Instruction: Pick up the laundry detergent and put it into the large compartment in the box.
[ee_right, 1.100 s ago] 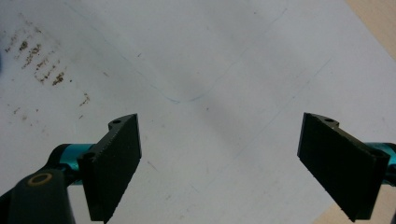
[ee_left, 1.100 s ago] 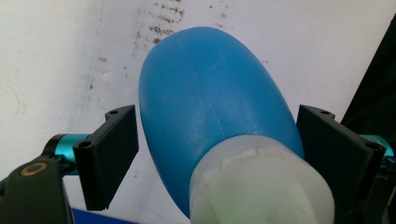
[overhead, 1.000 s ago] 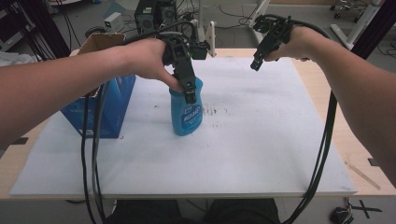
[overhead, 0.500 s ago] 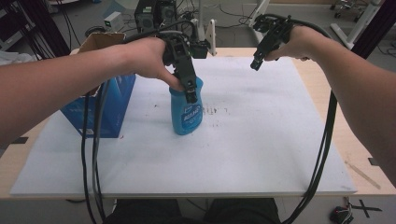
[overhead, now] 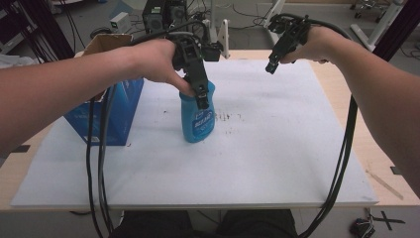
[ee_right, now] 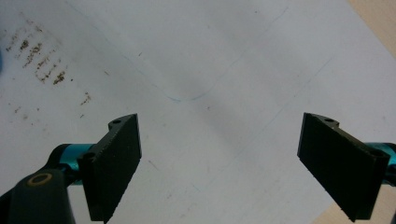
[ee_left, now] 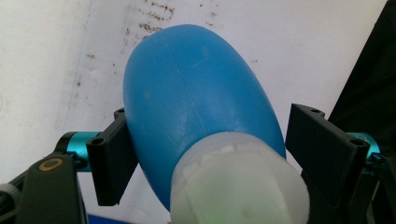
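A blue plastic bottle (overhead: pixel 198 121) with a white cap stands upright on the white sheet (overhead: pixel 277 153), left of centre. My left gripper (overhead: pixel 202 96) comes down over its top, jaws on either side of the bottle's shoulder. In the left gripper view the blue bottle (ee_left: pixel 196 93) sits between wide-spread jaws; one jaw touches it and the other is at its edge. My right gripper (overhead: pixel 271 67) hangs above the sheet's far right part. It is open with nothing between its jaws (ee_right: pixel 219 163), over bare, speckled sheet.
A blue box (overhead: pixel 106 116) with an open cardboard flap stands at the sheet's left edge, close beside the bottle. Black cables (overhead: pixel 341 163) trail from both grippers toward the near edge. Equipment and stands crowd the floor beyond the table's far edge.
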Available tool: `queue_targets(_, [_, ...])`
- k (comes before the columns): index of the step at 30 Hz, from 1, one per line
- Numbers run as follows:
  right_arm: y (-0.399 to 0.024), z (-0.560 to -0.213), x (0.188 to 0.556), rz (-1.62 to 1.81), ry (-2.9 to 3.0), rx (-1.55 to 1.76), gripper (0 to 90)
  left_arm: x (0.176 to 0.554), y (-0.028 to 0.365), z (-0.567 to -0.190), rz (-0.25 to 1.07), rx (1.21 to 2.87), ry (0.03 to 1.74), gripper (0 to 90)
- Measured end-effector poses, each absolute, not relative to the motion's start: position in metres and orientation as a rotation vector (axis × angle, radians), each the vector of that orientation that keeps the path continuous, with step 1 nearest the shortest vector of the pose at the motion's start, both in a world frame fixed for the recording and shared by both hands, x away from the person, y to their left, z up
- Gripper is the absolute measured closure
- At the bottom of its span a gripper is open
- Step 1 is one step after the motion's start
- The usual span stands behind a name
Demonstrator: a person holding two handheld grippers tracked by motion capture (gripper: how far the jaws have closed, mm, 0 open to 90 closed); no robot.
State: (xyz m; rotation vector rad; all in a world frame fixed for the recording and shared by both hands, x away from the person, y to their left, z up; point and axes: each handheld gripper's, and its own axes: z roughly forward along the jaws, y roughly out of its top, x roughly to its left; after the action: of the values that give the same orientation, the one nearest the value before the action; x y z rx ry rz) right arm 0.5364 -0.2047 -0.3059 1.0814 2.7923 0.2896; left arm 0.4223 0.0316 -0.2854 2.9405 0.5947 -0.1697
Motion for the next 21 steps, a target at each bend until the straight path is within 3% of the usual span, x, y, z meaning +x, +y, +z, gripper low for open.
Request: queue_targets(21, [-0.2039, -0.306, 0.536, 0.288, 2.795, 1.079, 12.8, 0.4232, 0.0318, -0.2851, -0.142, 2.942, 0.622, 23.6])
